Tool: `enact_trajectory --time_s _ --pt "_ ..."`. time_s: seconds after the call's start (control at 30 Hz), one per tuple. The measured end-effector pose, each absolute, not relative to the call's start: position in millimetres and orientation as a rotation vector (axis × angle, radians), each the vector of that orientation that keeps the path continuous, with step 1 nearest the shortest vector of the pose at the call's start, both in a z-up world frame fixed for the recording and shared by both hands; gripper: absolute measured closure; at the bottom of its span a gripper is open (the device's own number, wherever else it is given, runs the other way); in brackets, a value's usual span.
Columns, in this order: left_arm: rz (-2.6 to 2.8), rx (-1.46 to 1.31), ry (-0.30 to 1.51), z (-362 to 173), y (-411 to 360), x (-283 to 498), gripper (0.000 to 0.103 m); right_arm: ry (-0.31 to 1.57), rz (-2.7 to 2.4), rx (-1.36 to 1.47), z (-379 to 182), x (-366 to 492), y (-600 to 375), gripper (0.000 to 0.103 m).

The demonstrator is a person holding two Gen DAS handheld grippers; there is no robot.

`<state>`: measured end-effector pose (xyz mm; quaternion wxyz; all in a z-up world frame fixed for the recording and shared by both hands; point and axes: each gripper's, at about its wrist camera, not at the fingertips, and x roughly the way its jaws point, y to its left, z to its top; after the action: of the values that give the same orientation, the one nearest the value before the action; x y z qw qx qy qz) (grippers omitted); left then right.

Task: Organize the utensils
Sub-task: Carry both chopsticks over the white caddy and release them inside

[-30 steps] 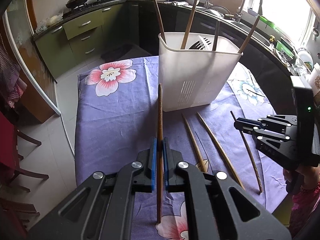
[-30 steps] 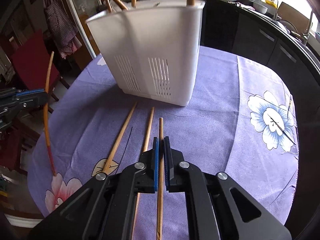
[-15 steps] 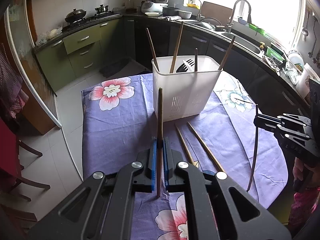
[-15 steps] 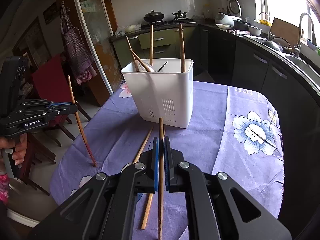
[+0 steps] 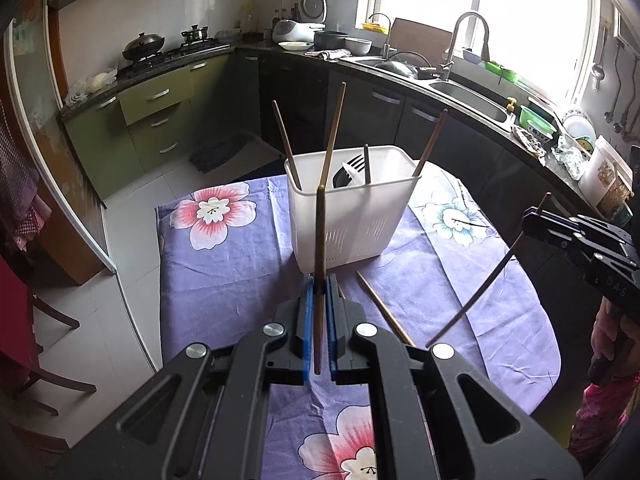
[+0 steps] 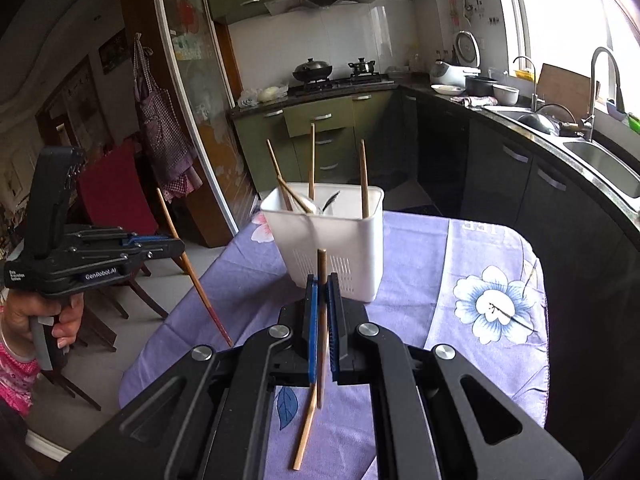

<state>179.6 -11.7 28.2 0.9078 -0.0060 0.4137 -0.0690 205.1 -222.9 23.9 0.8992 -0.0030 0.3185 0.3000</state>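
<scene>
Two handheld grippers hover above a table (image 5: 224,280) draped in purple floral cloth. The left gripper (image 5: 319,280) is clamped on one chopstick (image 5: 319,240); the right gripper (image 6: 321,284) is clamped on another (image 6: 321,268). Both sticks are off the table, short of the white holder (image 5: 352,216). They look light, stiff and smooth, likely to pivot; mid-shaft grips suit them. Two more sticks (image 5: 380,312) lie on the cloth.

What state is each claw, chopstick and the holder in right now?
Left claw: shut on a chopstick, off the table.
Right claw: shut on another chopstick, off the table.
Holder: upright, utensils inside.
Loose chopsticks: lying flat on the cloth.
</scene>
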Motion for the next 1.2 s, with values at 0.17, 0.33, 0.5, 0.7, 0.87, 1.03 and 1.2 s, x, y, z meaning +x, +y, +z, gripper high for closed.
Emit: enact_trajectory --time_s 0.17,0.33,0.5,0.7,0.87,1.03,1.2 --pt "-0.149 -0.024 0.809 58.4 -13.6 191.6 0.097 0.603 0.622 0.016 69.6 218.4 -224.1 0.098" --pt "-0.147 -0.025 0.727 102.7 -17.8 205.6 0.097 0.584 0.620 0.022 99.4 230.6 -222.3 0.098" --pt "-0.129 -0.017 0.633 140.6 -23.4 220.5 0.097 0.571 0.622 0.043 119.8 246.3 -221.3 0.098" --pt "-0.080 0.003 0.567 156.5 -29.6 243.3 0.097 0.535 0.632 0.057 142.2 255.4 -217.4 0.098" --pt "-0.064 -0.002 0.586 136.0 -28.8 269.9 0.097 0.519 0.618 0.046 151.5 257.9 -213.6 0.098" --pt "-0.058 -0.024 0.646 101.9 -23.5 291.4 0.097 0.507 0.599 0.055 161.3 267.2 -214.6 0.098" --pt "-0.055 -0.030 0.697 76.1 -17.6 298.6 0.095 0.487 0.573 0.069 170.4 281.3 -212.8 0.098"
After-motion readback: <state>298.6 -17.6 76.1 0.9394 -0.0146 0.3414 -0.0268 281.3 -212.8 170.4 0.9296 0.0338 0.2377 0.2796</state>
